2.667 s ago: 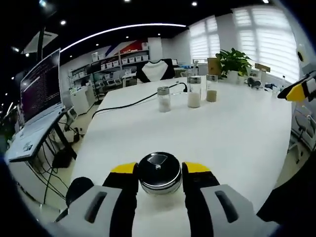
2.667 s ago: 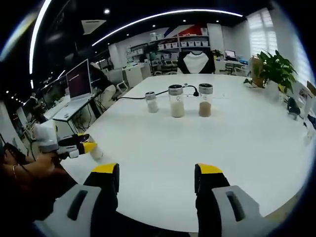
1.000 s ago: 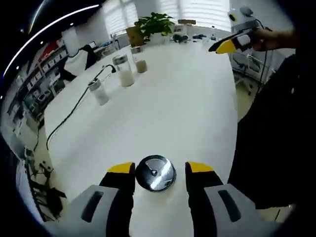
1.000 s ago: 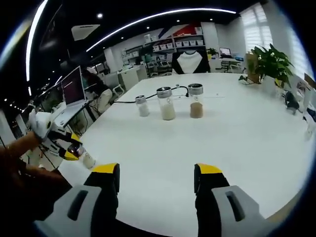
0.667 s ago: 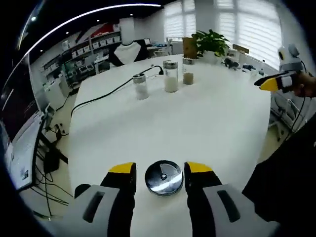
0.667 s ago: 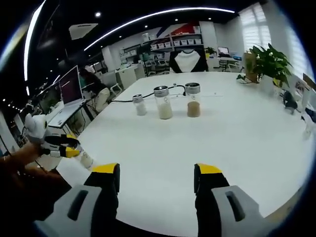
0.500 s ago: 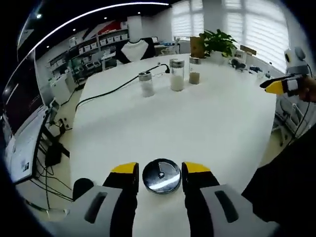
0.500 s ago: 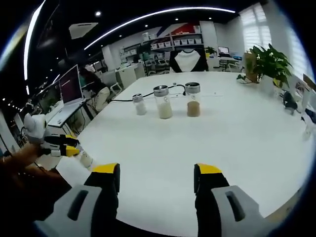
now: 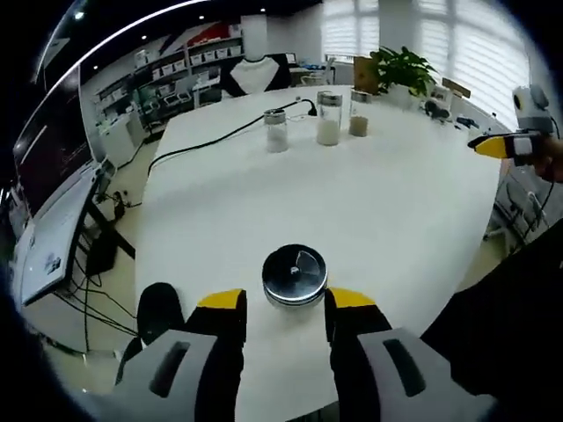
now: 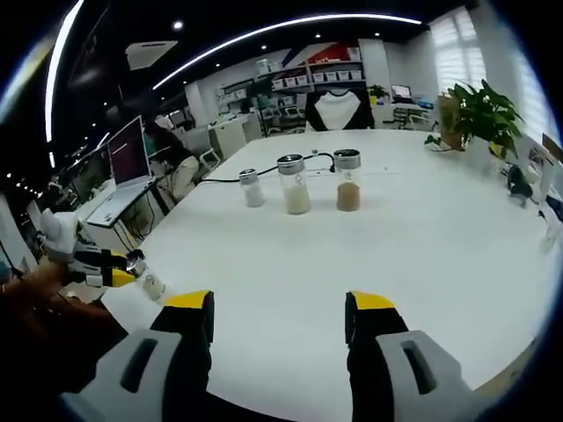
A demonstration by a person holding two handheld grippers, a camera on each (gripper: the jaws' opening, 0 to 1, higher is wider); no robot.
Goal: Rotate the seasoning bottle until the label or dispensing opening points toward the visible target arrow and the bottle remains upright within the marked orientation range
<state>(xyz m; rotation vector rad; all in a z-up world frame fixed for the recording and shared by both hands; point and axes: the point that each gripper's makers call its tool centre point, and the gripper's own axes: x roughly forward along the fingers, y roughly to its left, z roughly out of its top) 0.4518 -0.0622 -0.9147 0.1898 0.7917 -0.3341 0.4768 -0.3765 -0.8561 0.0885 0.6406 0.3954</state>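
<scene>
The seasoning bottle (image 9: 295, 274) is a small glass jar with a silver lid, standing near the white table's (image 9: 369, 211) close edge. My left gripper (image 9: 286, 303) holds it at the very ends of its yellow-tipped fingers (image 9: 222, 303). The lid pokes out just past the tips. In the right gripper view the same bottle (image 10: 149, 283) appears far left at the table corner, with the left gripper (image 10: 97, 264) and a hand behind it. My right gripper (image 10: 280, 308) stands wide open over the table's near edge with nothing in it. Its yellow tip (image 9: 497, 145) also enters the left gripper view from the right.
Three more jars (image 10: 295, 197) stand in a row mid-table, with a black cable (image 9: 220, 141) running to them. A laptop (image 9: 48, 229) sits on a stand left of the table. A potted plant (image 10: 479, 114) is at the far right. Shelves line the back wall.
The left gripper view has tipped and swung, and the lid now sits further out toward the fingertips than half a second ago. The right gripper has hardly moved.
</scene>
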